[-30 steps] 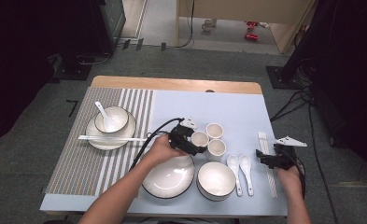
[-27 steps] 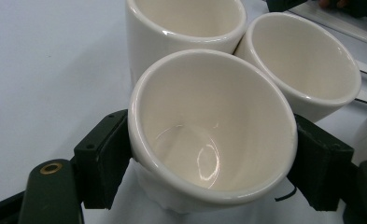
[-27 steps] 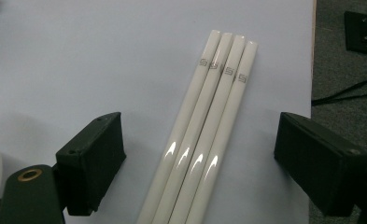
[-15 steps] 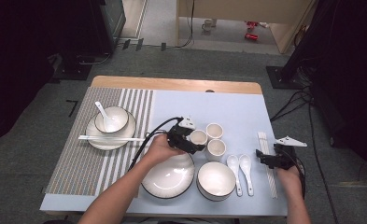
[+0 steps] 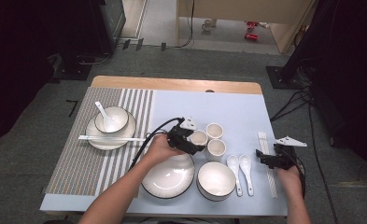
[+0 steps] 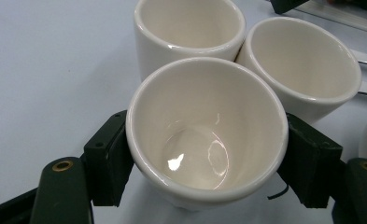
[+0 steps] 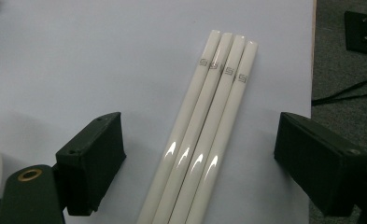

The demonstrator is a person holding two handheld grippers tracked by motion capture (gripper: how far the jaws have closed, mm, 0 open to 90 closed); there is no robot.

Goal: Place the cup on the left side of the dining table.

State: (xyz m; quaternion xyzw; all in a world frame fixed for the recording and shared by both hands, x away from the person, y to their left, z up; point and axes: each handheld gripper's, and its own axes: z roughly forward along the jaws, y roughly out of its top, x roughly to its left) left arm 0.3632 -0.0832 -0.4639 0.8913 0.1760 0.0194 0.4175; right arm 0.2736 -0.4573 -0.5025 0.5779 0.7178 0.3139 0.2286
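Two hand-held grippers are working over my bench (image 5: 246,100), which is lying under a pale blue cover with a striped mat (image 5: 85,161) on its left part. On that mat a plate (image 5: 93,136) is carrying a bowl (image 5: 117,115) with a spoon (image 5: 100,108) in it, and a pair of chopsticks (image 5: 107,138) is lying across the plate. Nearest me a big white plate (image 5: 169,177) is sitting beside a white bowl (image 5: 216,179), and two spoons (image 5: 241,170) are lying just right of that bowl.

I am holding my left hand-held gripper (image 5: 196,143) at the group of three cups in the middle. Its jaws, having just been closing, are pressing on both sides of the nearest cup (image 6: 204,135), which is standing upright on the bench and touching the two other cups (image 6: 246,44) behind it.

I am holding my right hand-held gripper (image 5: 261,158) at the right edge, jaws spread wide and gripping nothing. Four white chopsticks (image 7: 209,126) are lying side by side, touching, on the cover between those jaws without reaching either pad.
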